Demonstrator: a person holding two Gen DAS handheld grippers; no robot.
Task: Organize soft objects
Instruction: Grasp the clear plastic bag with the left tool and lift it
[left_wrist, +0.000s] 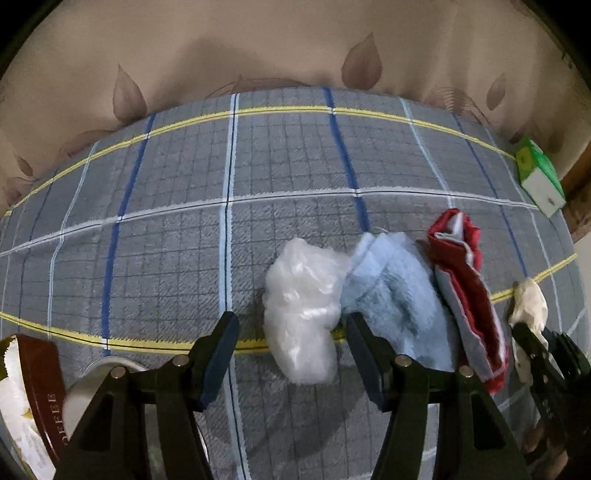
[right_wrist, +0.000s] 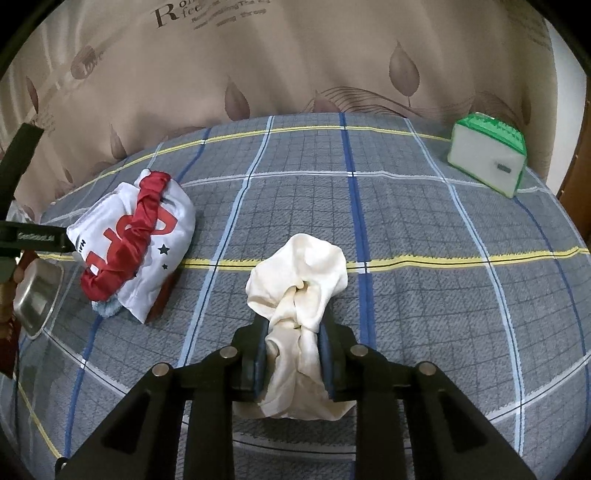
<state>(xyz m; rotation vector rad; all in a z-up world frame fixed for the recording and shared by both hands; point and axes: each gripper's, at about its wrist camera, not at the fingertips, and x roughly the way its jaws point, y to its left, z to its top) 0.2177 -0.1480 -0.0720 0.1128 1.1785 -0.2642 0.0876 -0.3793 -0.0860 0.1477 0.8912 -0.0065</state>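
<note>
Cream cloth (right_wrist: 299, 295) nearest – red-white bundle (right_wrist: 136, 240) left, green pouch (right_wrist: 487, 155) far right

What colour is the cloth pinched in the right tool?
Cream cloth, clearest in the right wrist view.

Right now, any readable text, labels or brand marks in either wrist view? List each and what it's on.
"OFFEE": brown coffee packet, left wrist view; the first letter is cut off.
"R", then "on..." and "fee...": beige leaf-print curtain, right wrist view; the remaining lines are too blurred to read.
Large red letters with black stars: white printed cloth; folded and covered by a red scrunchie, unreadable.
Small white lettering: left gripper; too blurred.
</note>
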